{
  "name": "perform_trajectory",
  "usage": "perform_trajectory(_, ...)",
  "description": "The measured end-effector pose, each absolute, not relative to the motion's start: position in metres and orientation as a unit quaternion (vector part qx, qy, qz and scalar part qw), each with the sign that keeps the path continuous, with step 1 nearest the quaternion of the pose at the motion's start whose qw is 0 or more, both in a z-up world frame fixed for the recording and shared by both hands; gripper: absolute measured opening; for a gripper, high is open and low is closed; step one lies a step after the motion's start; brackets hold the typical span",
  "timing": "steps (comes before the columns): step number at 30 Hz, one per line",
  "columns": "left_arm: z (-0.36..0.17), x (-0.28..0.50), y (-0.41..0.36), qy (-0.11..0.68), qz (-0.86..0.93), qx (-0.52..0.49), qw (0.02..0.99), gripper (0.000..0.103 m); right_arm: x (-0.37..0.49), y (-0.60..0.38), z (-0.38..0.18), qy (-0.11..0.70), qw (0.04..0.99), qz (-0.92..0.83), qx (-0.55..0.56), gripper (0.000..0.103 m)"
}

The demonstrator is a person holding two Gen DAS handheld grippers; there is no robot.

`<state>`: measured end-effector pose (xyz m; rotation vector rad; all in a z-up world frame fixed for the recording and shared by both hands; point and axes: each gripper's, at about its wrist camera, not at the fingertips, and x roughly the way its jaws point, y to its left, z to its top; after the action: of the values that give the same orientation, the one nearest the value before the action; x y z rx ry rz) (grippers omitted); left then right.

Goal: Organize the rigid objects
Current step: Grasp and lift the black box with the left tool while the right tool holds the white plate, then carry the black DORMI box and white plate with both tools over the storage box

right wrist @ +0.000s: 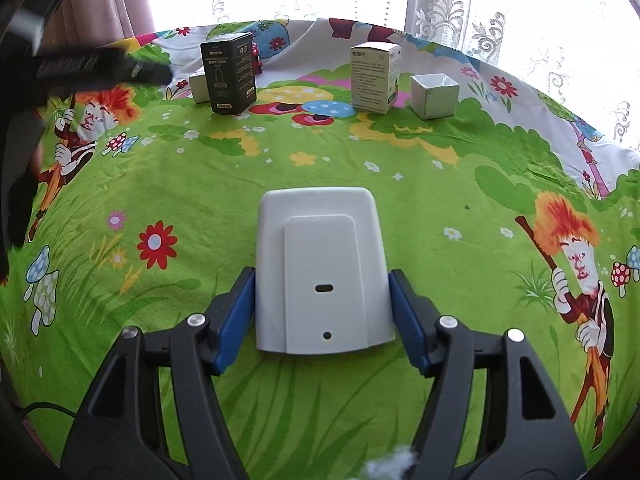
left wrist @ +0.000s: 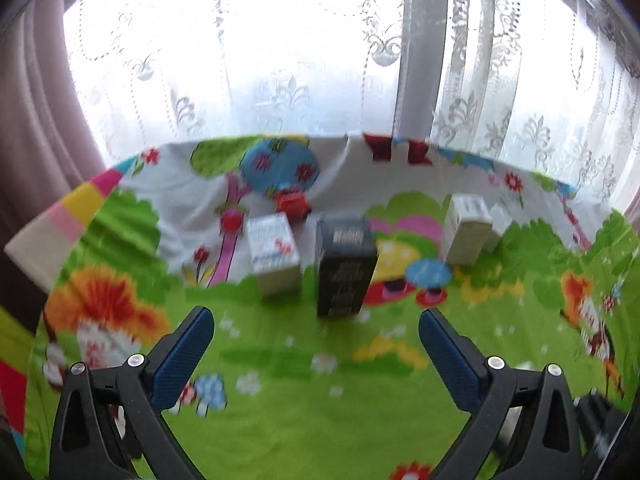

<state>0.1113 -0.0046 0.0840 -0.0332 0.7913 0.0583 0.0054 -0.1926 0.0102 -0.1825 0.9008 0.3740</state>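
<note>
- Green cartoon-print cloth covers the desk in front of you, soft and slightly creased, with flowers, mushrooms and orange-haired figures printed on it.
- Behind the desk, white lace curtains hang over a bright window, and a plain mauve drape hangs at the left.
- Your right tongs have their blue ribbed pads against both sides of a white plastic device: smooth, rounded at the far corners, with a raised panel, a small slot and a round hole. It lies flat on the cloth near you; the pads look pressed on it.
- Your left tongs stand wide apart over bare cloth with nothing between them.
- Along the far edge stand cardboard boxes: a tall black box with pale print, a small white box just behind it to its left, a cream box upright, and an open-topped white box beside that.
- A small red toy sits behind the black box; in the right wrist view it is mostly hidden.
- The left wrist view is motion-blurred, so the print on the boxes there cannot be read.
- A dark blurred shape crosses the upper left of the right wrist view; you cannot tell just what it is.
</note>
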Motion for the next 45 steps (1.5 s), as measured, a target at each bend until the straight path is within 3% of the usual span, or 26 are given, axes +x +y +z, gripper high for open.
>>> perform_trajectory(3,0.101,0.163,-0.015,0.369,0.040,-0.005,0.929,0.103,0.006,-0.193,0.010,0.432,0.880,0.179,-0.086,0.069)
perform_trajectory(5,0.099,0.192,-0.022,0.375,0.030,0.020,0.926,0.095,0.006,-0.193,0.010,0.433,0.879,0.180,-0.084,0.069)
perform_trajectory(7,0.088,0.211,-0.025,0.414,0.008,0.023,0.910,0.059,0.006,-0.194,0.010,0.433,0.879,0.180,-0.082,0.069)
perform_trajectory(9,0.076,0.210,-0.027,0.445,-0.011,0.015,0.895,0.042,0.006,-0.194,0.010,0.433,0.880,0.179,-0.081,0.069)
perform_trajectory(14,0.051,0.131,-0.033,0.450,-0.066,0.055,0.889,0.041,0.006,-0.194,0.010,0.433,0.880,0.179,-0.080,0.069)
perform_trajectory(20,0.029,0.038,-0.008,0.453,-0.089,0.017,0.887,0.045,0.006,-0.194,0.010,0.433,0.880,0.178,-0.081,0.069)
perform_trajectory(22,0.026,0.033,0.001,0.454,-0.085,0.000,0.887,0.063,0.006,-0.194,0.010,0.433,0.880,0.178,-0.081,0.069)
perform_trajectory(23,0.025,0.036,0.002,0.456,-0.076,-0.003,0.887,0.067,0.006,-0.194,0.010,0.433,0.880,0.177,-0.082,0.069)
perform_trajectory(30,0.022,0.090,-0.023,0.459,-0.031,-0.003,0.888,0.069,0.005,-0.193,0.010,0.432,0.881,0.176,-0.083,0.069)
perform_trajectory(32,0.013,0.097,-0.025,0.467,-0.012,-0.005,0.884,0.061,0.005,-0.193,0.010,0.432,0.881,0.176,-0.082,0.069)
perform_trajectory(33,0.009,0.097,-0.025,0.466,-0.008,-0.008,0.885,0.039,0.005,-0.193,0.010,0.432,0.881,0.176,-0.082,0.069)
perform_trajectory(40,0.010,0.044,0.011,0.430,0.004,0.001,0.903,0.040,0.006,-0.194,0.010,0.433,0.881,0.176,-0.079,0.069)
perform_trajectory(45,0.005,0.001,0.071,0.474,0.013,-0.048,0.879,0.040,0.006,-0.194,0.010,0.433,0.881,0.176,-0.078,0.069)
